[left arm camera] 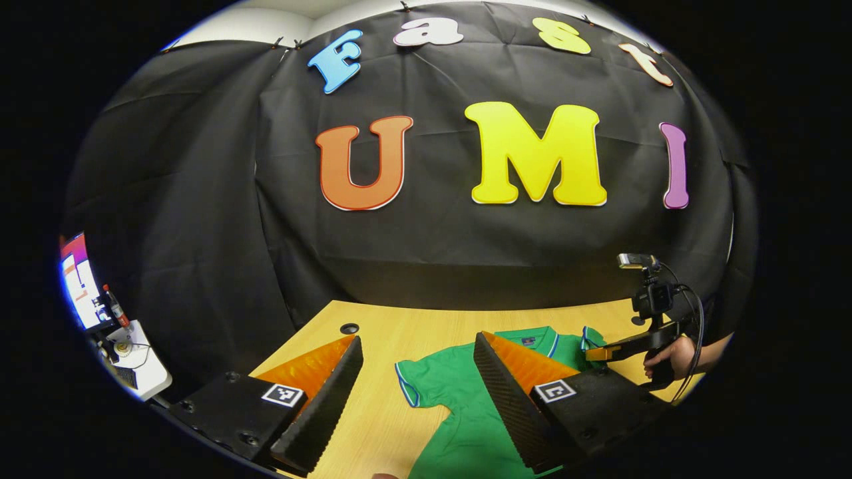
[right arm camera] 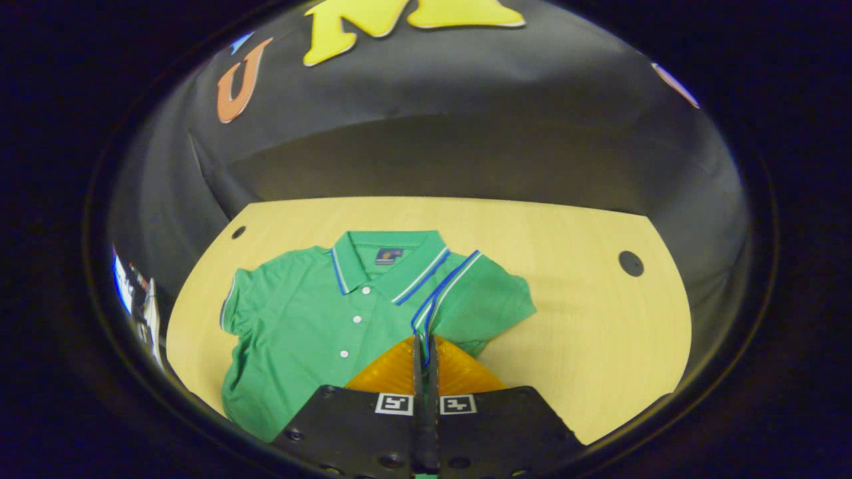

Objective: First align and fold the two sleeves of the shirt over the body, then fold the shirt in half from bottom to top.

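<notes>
The pale wooden worktop [right arm camera: 586, 313] ran across the booth, with a dark round hole [right arm camera: 631, 263] near its right side and another hole [right arm camera: 238, 232] near the far left corner, as the right gripper view had it. On it lay the green polo shirt [right arm camera: 299, 326], face up, its collar [right arm camera: 389, 256] toward the black back wall and its white buttons running down the front. One short sleeve [right arm camera: 236, 299] lay flat and spread out to the side; the other sleeve [right arm camera: 466, 299] had its blue-and-white trimmed edge drawn in toward the middle of the chest. The right claw [right arm camera: 425, 349] was pressed together, both fingers nipping that trimmed sleeve edge between them, just beside the button line. In the left gripper view the same claw [left arm camera: 594, 353] showed farther off at the shirt's [left arm camera: 459, 399] collar end, carried by a hand [left arm camera: 672, 359] with a cable trailing from the rig. The left claw [left arm camera: 418, 372] stood spread wide above the worktop [left arm camera: 399, 326], pinching nothing; one finger [left arm camera: 333, 392] hung over bare wood, the other finger [left arm camera: 506, 386] over the green cloth, and I could not tell whether that one touched the fabric. A small white side table [left arm camera: 143, 366] with odds and ends stood off to the left, beyond the worktop's edge.
</notes>
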A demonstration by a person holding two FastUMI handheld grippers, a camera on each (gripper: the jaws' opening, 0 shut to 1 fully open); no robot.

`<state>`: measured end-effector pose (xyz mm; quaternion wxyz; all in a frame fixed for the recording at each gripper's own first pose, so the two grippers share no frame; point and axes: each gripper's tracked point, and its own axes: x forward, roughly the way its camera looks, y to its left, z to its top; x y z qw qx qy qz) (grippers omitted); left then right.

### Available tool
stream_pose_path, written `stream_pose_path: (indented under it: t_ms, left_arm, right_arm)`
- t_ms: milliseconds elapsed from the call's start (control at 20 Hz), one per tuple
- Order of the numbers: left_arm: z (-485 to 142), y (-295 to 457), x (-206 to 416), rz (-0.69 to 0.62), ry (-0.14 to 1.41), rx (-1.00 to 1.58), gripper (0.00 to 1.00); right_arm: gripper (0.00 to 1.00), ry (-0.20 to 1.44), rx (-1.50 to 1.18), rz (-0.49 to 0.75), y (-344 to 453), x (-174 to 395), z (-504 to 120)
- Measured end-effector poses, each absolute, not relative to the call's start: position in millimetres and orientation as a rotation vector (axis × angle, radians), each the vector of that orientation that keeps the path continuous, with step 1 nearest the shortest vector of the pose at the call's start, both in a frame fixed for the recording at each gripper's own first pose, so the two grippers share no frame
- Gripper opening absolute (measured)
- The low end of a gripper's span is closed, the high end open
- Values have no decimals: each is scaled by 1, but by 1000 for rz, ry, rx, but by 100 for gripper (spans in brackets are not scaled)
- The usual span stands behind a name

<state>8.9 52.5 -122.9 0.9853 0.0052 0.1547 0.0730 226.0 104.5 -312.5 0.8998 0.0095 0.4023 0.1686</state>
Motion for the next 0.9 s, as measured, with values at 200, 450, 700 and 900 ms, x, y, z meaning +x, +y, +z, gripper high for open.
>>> stream_pose_path:
  t_ms: [200,450,700,900]
  left_arm:
    - [-127,72,5,173,311,5,100]
    - [-148,85,14,134,332,-35,100]
    - [-192,84,37,22,432,-156,100]
    - [-231,84,67,-35,578,-310,100]
  right_arm:
    - [12,833,18,402,131,218,-309]
    - [75,818,2,423,133,198,-290]
    - [94,765,-15,398,119,169,-250]
    - [95,717,-31,388,104,134,-216]
